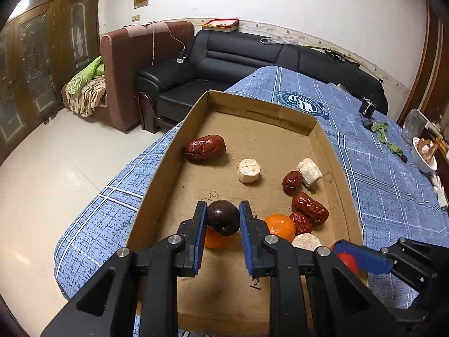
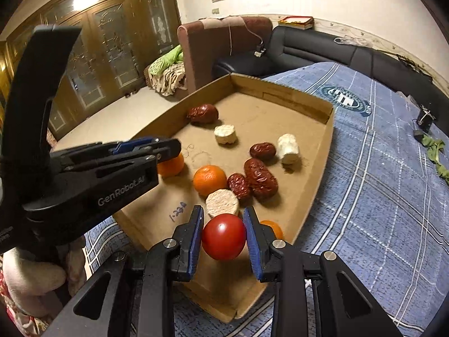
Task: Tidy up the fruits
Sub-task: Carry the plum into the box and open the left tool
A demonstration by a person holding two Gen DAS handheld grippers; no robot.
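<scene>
A blue plaid cloth (image 1: 378,168) covers the counter in a living room with a black sofa (image 1: 224,59), and on it sits a shallow cardboard tray (image 1: 261,106) holding red dates, pale round slices and oranges. The left claw (image 1: 223,219) is clamped on a dark purple fruit (image 1: 223,216) above the tray's near left part, over an orange (image 1: 216,238). The right claw (image 2: 223,237) is clamped on a red tomato (image 2: 223,237) held over the tray's near end, just in front of a pale slice (image 2: 221,203).
</scene>
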